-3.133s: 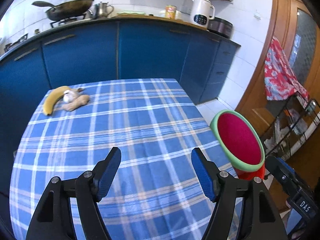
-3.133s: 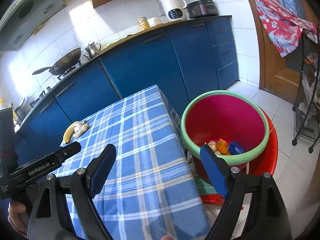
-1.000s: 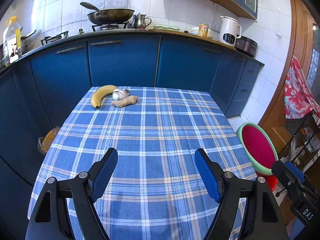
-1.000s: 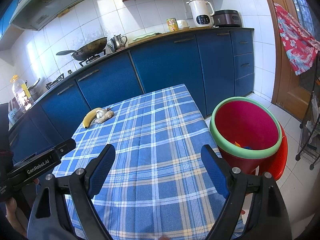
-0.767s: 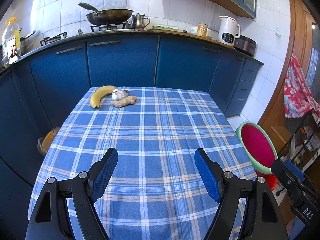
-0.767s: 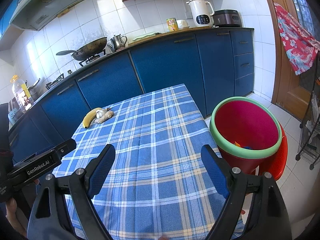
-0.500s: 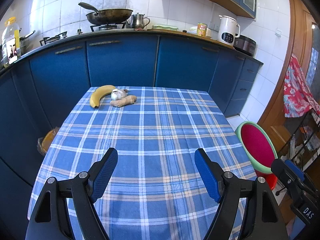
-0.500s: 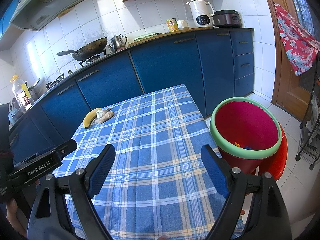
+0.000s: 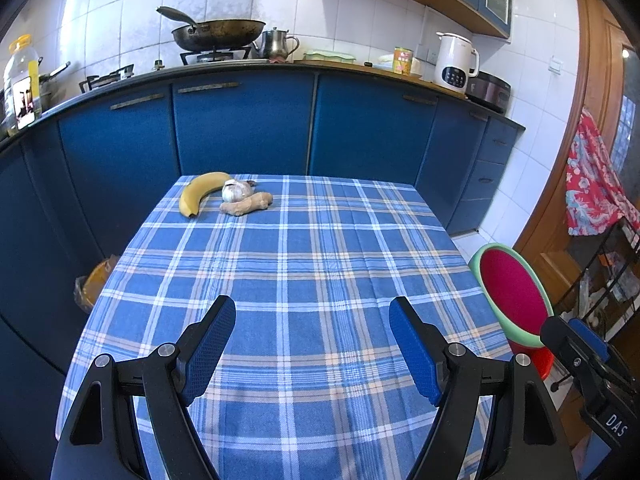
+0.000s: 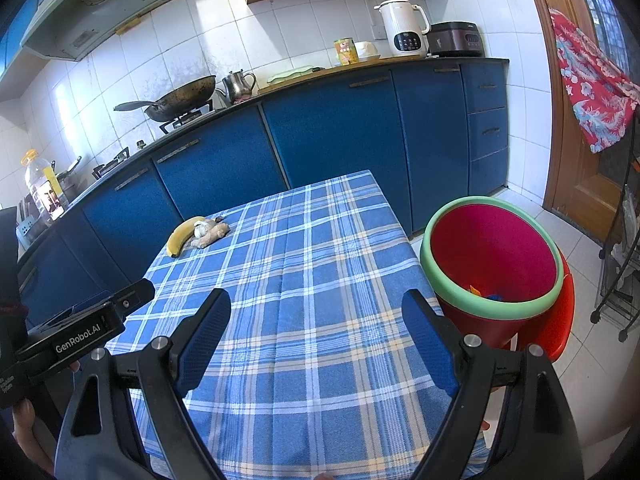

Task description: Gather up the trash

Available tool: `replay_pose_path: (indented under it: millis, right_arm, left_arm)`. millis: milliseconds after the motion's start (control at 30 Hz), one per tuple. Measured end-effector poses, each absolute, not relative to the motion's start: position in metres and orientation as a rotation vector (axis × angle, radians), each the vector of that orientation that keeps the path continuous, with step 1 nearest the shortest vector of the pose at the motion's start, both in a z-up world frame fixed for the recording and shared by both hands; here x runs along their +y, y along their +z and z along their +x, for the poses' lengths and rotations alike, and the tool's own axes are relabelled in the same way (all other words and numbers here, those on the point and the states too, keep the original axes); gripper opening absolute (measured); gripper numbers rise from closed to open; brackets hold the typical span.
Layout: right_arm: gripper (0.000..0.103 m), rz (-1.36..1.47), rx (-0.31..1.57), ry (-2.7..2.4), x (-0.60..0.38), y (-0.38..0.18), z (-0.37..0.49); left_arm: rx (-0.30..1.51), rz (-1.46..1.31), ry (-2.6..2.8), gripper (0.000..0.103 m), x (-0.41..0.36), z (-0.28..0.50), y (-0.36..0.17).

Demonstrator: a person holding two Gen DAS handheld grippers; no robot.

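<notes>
Both grippers have pulled back from the bin (image 10: 492, 256); left gripper (image 9: 312, 344) and right gripper (image 10: 316, 336) gape empty. Banana (image 9: 199, 192), long axis pointing away, lies far-left on the counter (image 9: 320, 264), nearer the left.

Bright daylight fills both views, sharp at centre. Glare washes the white wall tiles (image 10: 224, 16) and sun patches streak them. Counter lines bow hard toward the black fisheye corners, and the cabinets (image 9: 244, 128) sit in deep blue shade.

bin (image 10: 491, 308) contents mostly hidden by rim
</notes>
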State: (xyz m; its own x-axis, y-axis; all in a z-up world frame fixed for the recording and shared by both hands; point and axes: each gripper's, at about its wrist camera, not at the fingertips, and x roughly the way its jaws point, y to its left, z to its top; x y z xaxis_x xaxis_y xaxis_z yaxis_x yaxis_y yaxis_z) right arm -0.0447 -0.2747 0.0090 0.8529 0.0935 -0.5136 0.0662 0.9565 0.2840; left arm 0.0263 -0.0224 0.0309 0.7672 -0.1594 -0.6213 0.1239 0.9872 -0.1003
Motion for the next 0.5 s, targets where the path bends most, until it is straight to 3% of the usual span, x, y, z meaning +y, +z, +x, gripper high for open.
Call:
replay_pose_path:
  millis: [500]
  right_arm:
    - [0.087,0.299,0.552,0.015,-0.2743,0.0091,-0.0446]
  left_arm:
    - [0.682,-0.055,-0.157,0.08,-0.0222,0.0265,0.0314]
